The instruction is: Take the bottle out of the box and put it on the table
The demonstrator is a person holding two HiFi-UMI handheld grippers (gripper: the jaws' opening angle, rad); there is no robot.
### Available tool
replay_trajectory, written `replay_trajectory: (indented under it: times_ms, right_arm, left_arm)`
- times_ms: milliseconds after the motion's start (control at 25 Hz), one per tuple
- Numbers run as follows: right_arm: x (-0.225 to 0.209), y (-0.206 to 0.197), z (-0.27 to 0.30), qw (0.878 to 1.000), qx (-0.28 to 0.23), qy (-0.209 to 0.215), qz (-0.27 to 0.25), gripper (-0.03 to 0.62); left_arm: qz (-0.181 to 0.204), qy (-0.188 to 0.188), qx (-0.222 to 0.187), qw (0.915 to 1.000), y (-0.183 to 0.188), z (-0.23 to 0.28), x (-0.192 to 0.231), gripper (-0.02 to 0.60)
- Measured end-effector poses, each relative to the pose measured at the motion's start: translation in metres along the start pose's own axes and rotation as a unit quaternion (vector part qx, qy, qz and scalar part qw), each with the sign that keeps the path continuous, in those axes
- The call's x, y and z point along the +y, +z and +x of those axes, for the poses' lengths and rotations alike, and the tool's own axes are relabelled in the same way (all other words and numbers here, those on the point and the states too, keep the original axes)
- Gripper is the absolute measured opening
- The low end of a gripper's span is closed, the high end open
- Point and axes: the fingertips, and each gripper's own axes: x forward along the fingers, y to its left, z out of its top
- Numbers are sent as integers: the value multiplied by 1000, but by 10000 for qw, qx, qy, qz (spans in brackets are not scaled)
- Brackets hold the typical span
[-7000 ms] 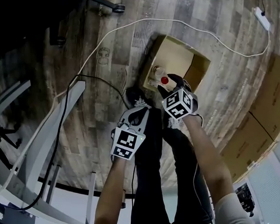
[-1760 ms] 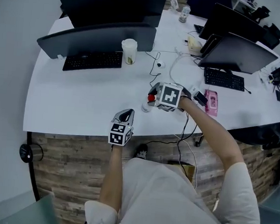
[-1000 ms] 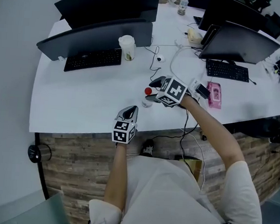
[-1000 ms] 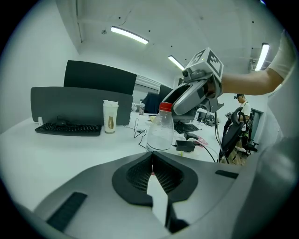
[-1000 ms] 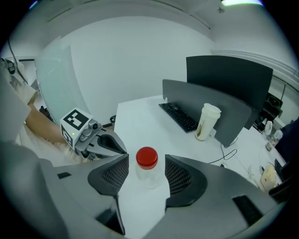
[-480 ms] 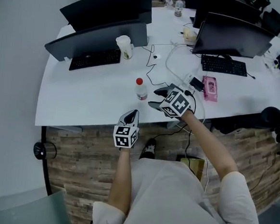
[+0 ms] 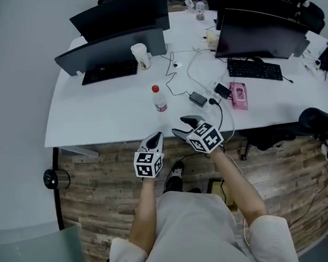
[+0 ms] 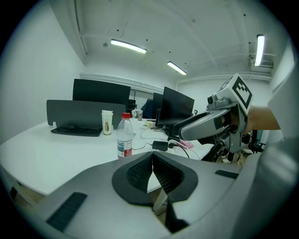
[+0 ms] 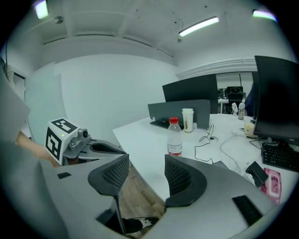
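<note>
head view: bottle (image 7: 158,99) stands upright on the white table (image 7: 97,122), well back from the near edge, with bare tabletop around it. left gripper (image 7: 154,138) and right gripper (image 7: 184,127) hover at that edge, apart from the bottle. paper cup (image 7: 139,54) stands beside a monitor (image 7: 111,50); contents not visible.

left gripper view: jaws pressed together, nothing between.

right gripper view: jaws spread, gap empty; bottle stands beyond.

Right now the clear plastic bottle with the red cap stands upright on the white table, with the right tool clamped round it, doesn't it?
Not quite. The clear plastic bottle with the red cap does stand upright on the white table, but the right tool is not clamped round it. Its jaws are apart and empty, clear of the bottle, as the right gripper view shows.
</note>
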Motion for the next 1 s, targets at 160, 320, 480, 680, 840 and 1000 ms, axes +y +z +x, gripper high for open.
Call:
replay_trajectory:
  times_ms: [160,320,480,680,840,1000]
  right_arm:
    - [17,-9,-18,9988,-306,-385,68,268]
    - [32,-23,-29,9961,-485,-729,85,268]
    - [51,-31,-43,9910,-921,-923,291,268]
    - [70,-56,-58,9860,-1185,-1103,407,267]
    - [75,-66,-68,9764,-1528,-1289,823,264]
    - [76,-74,-73,9700,-1684,-1472,954,237]
  left_arm:
    - [9,3,-100,9999,2,-21,-16,14]
    - [1,23,-169,9999,-3,-47,-27,14]
    - [135,121,-222,9996,-12,-67,-30,14]
    - [216,188,-168,9994,-33,-85,-31,14]
    - [414,185,-112,9989,-46,-97,-35,14]
    - [460,162,-120,9987,-50,-102,-35,14]
